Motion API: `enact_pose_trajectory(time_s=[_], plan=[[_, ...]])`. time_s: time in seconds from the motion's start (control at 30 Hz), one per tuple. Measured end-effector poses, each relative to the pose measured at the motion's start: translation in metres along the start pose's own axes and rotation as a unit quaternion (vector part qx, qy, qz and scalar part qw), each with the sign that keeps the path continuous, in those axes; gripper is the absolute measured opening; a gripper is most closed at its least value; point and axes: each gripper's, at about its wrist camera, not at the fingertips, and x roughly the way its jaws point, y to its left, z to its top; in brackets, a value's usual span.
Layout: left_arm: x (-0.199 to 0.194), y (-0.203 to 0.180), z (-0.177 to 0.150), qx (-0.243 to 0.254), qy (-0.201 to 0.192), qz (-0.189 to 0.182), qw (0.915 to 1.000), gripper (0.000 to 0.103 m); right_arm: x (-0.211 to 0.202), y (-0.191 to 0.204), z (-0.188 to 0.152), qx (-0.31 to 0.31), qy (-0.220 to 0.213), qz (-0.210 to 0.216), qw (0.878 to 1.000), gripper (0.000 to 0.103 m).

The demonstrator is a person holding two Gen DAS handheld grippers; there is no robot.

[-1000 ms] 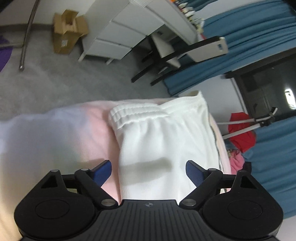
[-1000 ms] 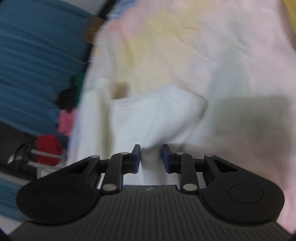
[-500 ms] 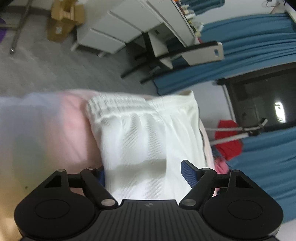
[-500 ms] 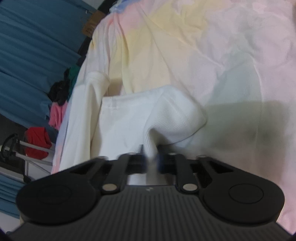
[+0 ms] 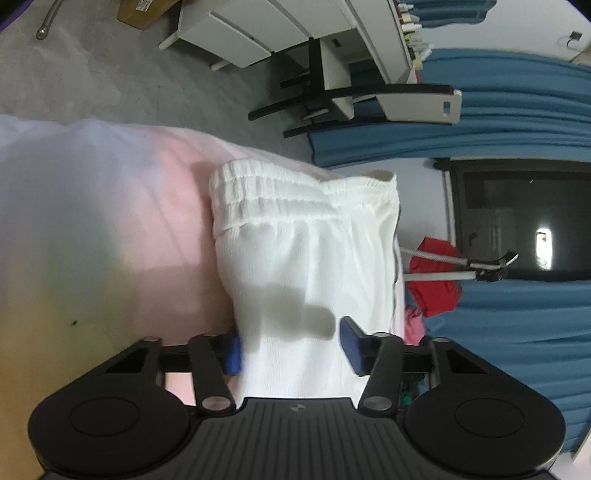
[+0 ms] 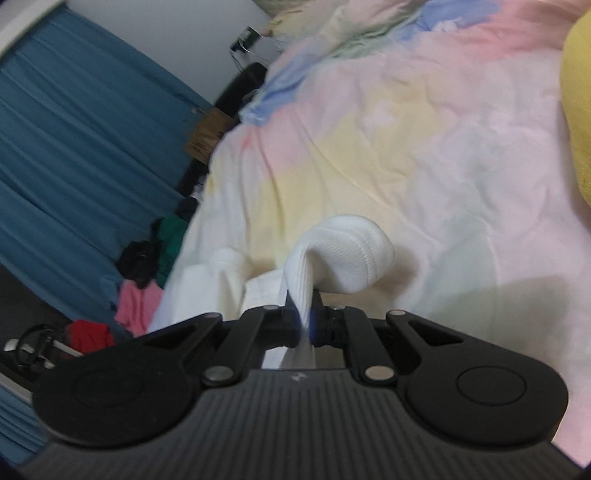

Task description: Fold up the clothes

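Observation:
White pants (image 5: 303,266) lie on the pastel bed cover (image 5: 110,229), their elastic waistband (image 5: 280,199) at the far end. My left gripper (image 5: 291,349) is open, its blue pads on either side of the pants' fabric, one pad partly hidden behind the cloth. My right gripper (image 6: 303,323) is shut on a ribbed end of the white pants (image 6: 343,254) and holds it lifted above the bed cover (image 6: 424,147), the hem curling over past the fingertips.
White drawers (image 5: 251,26) and a black-legged chair (image 5: 369,96) stand beyond the bed. Blue curtains (image 5: 517,103) and a dark window (image 5: 517,218) are at right. Red and pink clothes (image 6: 110,317) lie on the floor by the bed. A yellow item (image 6: 578,110) lies at right.
My right gripper closed fully on the pants' end and raised it off the bed. My left gripper's pads narrowed around the pants and the view shifted nearer the cloth.

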Motion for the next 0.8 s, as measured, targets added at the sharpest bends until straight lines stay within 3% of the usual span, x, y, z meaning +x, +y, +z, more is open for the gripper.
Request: enact_pose_trajectory(time_s=[0.13,0.23,0.43,0.6,0.8], plan=[[0.003,-0.002,0.000,0.011,0.001,0.015,0.9998,0.016,-0.001,0.006,-0.003,-0.016,-0.005,-0.005,1.000,0.008],[-0.004,-0.004,0.002,0.012,-0.010,0.001,0.9999,0.013,-0.006,0.007,-0.004,-0.019,-0.010,-0.007,1.000,0.008],[-0.037,-0.019,-0.001,0.059,-0.085,-0.044,0.9937,0.005,-0.025,0.008,-0.003,-0.007,-0.021,0.001,1.000,0.008],[-0.062,-0.037,-0.009,0.084,-0.103,-0.088,0.9873,0.004,-0.058,0.019,0.003,-0.032,-0.065,0.017,0.997,0.008],[-0.060,-0.089,-0.004,0.105,-0.105,-0.096,0.9842,0.003,-0.054,0.048,0.018,-0.041,-0.060,0.033,0.997,0.008]])
